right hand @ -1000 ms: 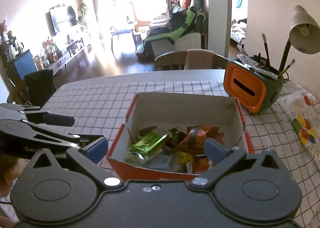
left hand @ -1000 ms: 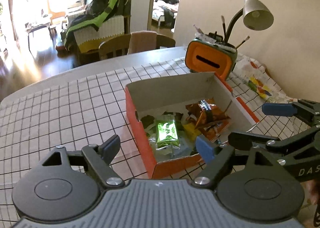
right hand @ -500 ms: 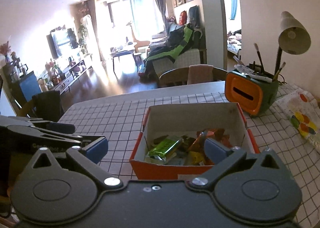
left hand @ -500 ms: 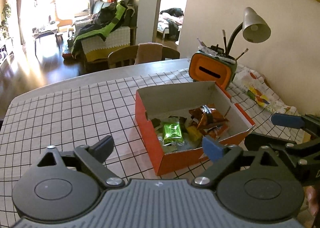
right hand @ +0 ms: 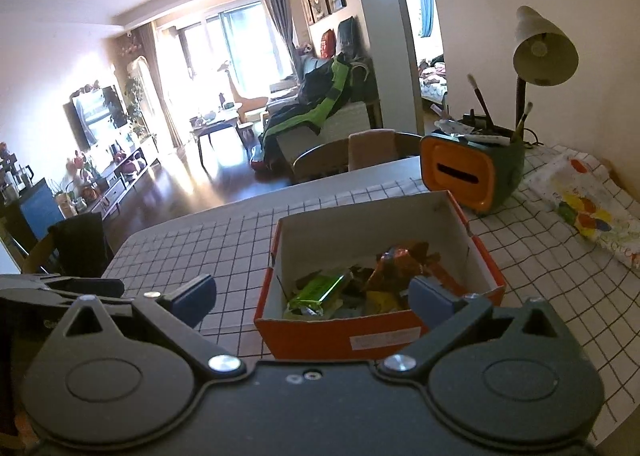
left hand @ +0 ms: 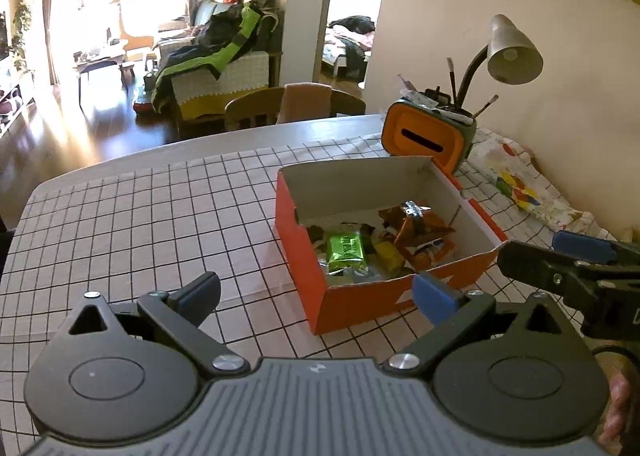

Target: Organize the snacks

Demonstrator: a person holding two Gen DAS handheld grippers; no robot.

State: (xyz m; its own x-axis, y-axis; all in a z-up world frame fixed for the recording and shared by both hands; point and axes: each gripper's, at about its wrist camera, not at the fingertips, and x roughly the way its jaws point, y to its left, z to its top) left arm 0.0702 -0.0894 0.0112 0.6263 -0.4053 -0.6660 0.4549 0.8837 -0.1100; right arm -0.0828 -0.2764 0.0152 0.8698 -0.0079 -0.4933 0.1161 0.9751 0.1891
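Left wrist view shows the left gripper held above the tabletop, its blue-tipped fingers spread wide with nothing between them. Just ahead and to the right sits the orange box — a lidless cardboard carton with pale inner walls, resting on the black-and-white checked cloth. Inside lies a loose heap of snacks: a shiny green packet toward the left, a small yellow packet beside it, and crumpled orange-brown wrappers toward the right, overlapping one another. Part of the right gripper shows at the right edge of this view, beside the box's near right corner.

From the right wrist view the right gripper likewise stands released, its fingers wide apart and holding nothing, hovering at the near wall of the box, which bears a white label. The green packet lies tilted against the other wrappers.

Beyond the box, near the wall, stands an orange-and-green holder with brushes in it — a desk lamp rises behind it, and a colourful printed bag lies flat on the cloth to the right.
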